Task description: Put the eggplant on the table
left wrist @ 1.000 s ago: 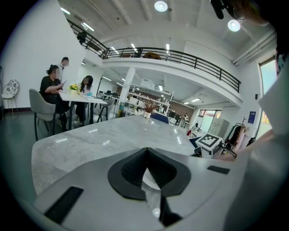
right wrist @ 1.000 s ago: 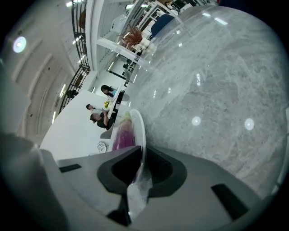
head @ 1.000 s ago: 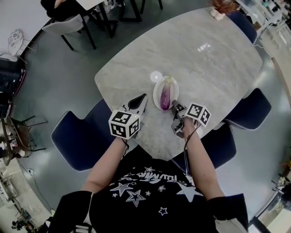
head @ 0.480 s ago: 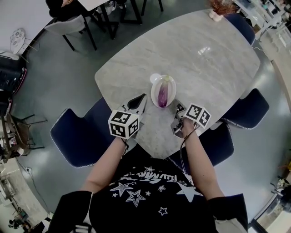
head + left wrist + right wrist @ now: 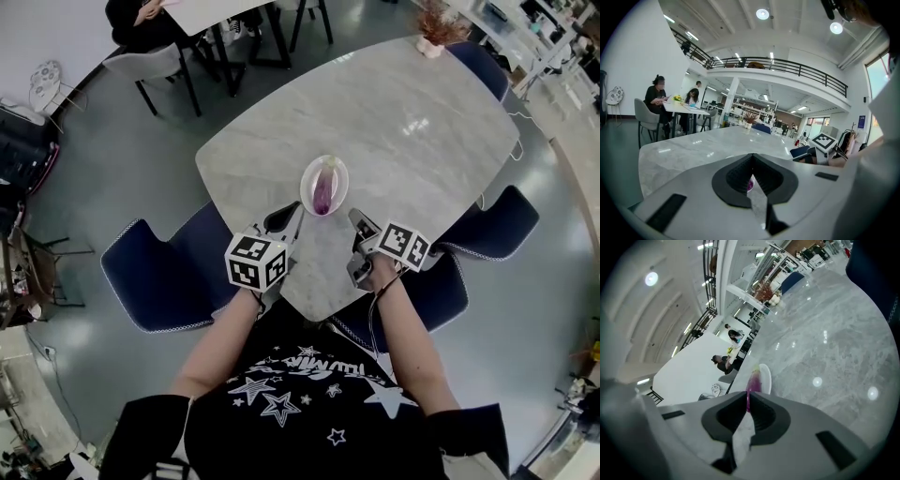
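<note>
A purple eggplant [image 5: 323, 189] lies on a small white plate [image 5: 309, 178] on the grey marble table [image 5: 412, 122], near its front corner. My left gripper [image 5: 289, 216] is just short of the plate on its near left, jaws shut and empty. My right gripper [image 5: 360, 223] is on the plate's near right, also shut and empty. Neither touches the plate. In the left gripper view only a purple sliver of the eggplant [image 5: 750, 183] shows past that gripper [image 5: 752, 157]. In the right gripper view the eggplant [image 5: 753, 380] and plate [image 5: 767, 377] lie straight ahead of that gripper [image 5: 746, 395].
Dark blue chairs [image 5: 159, 277] [image 5: 492, 225] stand at the table's near corners, another under my right arm. A small plant pot [image 5: 431, 42] sits at the table's far end. People sit at another table [image 5: 682, 107] beyond the far left.
The head view has pulled back, so the table looks smaller. Both grippers stay shut near the front edge; the right one sits slightly farther from the plate. The eggplant stays on the plate.
</note>
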The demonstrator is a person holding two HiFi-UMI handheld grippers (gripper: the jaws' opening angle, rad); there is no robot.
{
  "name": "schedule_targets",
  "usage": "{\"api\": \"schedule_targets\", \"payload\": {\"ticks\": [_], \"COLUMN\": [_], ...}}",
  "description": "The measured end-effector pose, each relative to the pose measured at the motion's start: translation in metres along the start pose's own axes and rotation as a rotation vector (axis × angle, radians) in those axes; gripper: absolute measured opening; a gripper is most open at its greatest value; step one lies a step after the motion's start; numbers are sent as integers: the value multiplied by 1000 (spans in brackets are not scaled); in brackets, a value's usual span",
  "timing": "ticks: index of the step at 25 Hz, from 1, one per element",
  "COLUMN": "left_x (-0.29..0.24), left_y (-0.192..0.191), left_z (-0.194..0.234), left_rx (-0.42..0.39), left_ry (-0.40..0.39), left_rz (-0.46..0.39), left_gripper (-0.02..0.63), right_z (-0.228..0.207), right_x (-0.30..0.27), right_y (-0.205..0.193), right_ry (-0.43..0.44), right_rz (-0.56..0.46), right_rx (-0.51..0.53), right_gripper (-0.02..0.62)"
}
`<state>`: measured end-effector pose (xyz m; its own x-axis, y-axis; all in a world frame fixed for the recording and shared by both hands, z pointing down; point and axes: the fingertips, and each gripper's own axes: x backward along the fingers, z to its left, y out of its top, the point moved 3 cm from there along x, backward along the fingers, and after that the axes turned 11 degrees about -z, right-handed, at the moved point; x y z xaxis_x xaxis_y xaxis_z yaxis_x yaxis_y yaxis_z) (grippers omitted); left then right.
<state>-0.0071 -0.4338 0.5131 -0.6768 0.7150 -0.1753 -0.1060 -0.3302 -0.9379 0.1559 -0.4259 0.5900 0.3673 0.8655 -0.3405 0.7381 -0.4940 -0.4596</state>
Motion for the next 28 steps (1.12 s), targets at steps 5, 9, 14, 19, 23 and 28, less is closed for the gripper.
{"api": "schedule_targets", "payload": {"ticks": [5, 9, 14, 19, 23, 28], "left_x": [23, 43, 74, 101, 112, 126], "left_y": [10, 12, 13, 6, 7, 5], "left_z": [-33, -62, -90, -110, -127, -141], "left_rx": [-24, -40, -60, -50, -62, -73], "left_ry": [8, 24, 57, 104, 118, 111], "left_rz": [-51, -79, -106, -112, -122, -115], "left_gripper": [8, 8, 8, 8, 8, 8], "right_z": [23, 33, 46, 56, 59, 58], "right_x": [32, 60, 90, 116, 130, 142], "right_y": [-1, -4, -7, -15, -23, -42], "right_ry": [77, 120, 173, 225, 261, 274], "right_rz": [7, 26, 37, 58, 73, 94], "right_rx": [20, 56, 85, 78, 63, 34], "right_gripper": [21, 21, 21, 21, 21, 21]}}
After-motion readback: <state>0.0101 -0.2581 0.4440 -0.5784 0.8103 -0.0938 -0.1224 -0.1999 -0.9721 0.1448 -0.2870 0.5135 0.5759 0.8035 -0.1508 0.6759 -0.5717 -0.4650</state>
